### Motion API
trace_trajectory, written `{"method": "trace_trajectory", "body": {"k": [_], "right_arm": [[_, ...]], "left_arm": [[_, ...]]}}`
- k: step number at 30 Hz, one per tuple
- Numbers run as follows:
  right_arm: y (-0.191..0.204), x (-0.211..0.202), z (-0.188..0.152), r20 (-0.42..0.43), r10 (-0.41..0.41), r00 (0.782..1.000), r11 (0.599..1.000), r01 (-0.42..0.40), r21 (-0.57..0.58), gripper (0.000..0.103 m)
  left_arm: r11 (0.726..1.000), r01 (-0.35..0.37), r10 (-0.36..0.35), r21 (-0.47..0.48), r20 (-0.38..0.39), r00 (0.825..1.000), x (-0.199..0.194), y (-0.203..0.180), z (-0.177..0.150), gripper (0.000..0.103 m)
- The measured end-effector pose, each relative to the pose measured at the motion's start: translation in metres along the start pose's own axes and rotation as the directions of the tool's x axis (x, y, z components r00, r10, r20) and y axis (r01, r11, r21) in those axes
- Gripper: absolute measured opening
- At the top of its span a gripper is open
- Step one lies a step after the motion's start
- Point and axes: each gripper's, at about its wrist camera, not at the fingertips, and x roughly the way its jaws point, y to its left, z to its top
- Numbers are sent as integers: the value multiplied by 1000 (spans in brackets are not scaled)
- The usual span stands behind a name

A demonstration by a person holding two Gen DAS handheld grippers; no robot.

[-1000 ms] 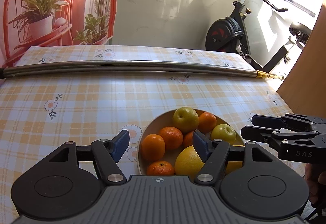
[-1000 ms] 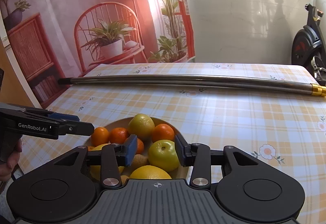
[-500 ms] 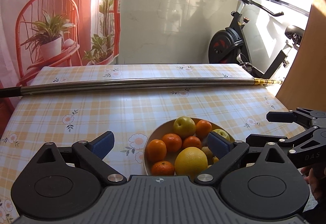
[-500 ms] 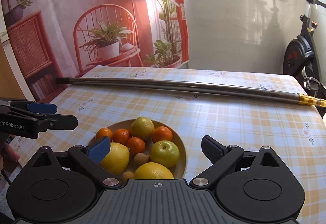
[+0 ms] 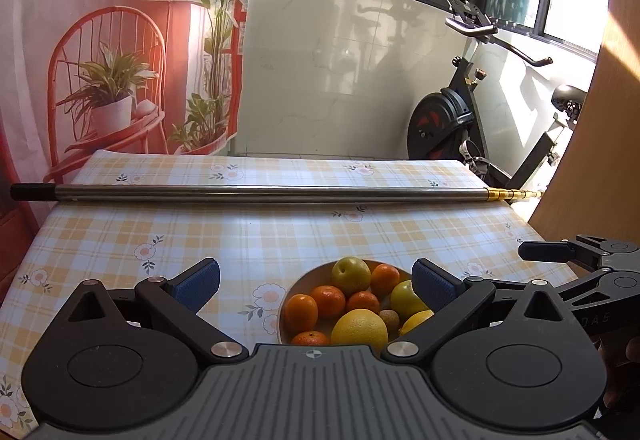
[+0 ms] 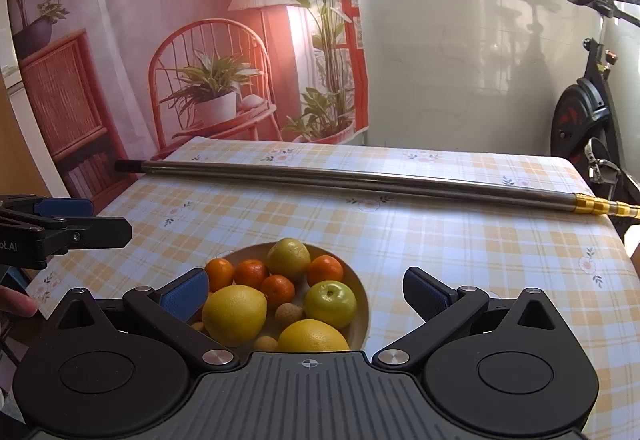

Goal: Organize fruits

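A cream bowl (image 5: pixel 283 314) (image 6: pixel 248 249) on the checked tablecloth holds several mandarins (image 5: pixel 301 312), two green apples (image 6: pixel 330 303), large yellow citrus (image 6: pixel 234 314) and small brown fruits. My left gripper (image 5: pixel 316 280) hangs above and behind the bowl, its jaws still opening, wide apart and gripping nothing; only the fruit far below shows between them. My right gripper (image 6: pixel 305 290) is likewise raised over the bowl, jaws opening wide with nothing held. Each gripper shows at the edge of the other's view, the right gripper (image 5: pixel 560 252) and the left gripper (image 6: pixel 80 228).
A long steel pole (image 5: pixel 272 194) (image 6: pixel 360 180) with a brass end lies across the table beyond the bowl. An exercise bike (image 5: pixel 452 120) stands past the far right corner. A wooden panel (image 5: pixel 592 160) rises at the right. A printed backdrop hangs behind.
Both grippers spread their jaws wide and rose back from the bowl. The right jaws, earlier close around a green apple, now stand clear of it; the apple lies in the bowl.
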Motion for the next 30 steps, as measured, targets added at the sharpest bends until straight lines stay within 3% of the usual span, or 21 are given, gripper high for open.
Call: {"method": "trace_trajectory", "body": {"k": [15, 23, 26, 30], "right_arm": [[4, -49, 38, 128, -40, 991, 999, 43, -20, 103], [3, -83, 70, 260, -104, 960, 992, 117, -37, 103], [5, -90, 76, 307, -125, 944, 986, 151, -64, 103], [5, -90, 77, 313, -122, 942, 986, 151, -71, 103]], "left_arm": [[998, -52, 46, 34, 164, 985, -34, -20, 42, 103], [999, -19, 11, 30, 274, 962, -54, -41, 66, 103], [999, -16, 7, 33, 280, 960, -55, -48, 69, 103], [999, -25, 13, 42, 280, 960, -54, -50, 67, 103]]}}
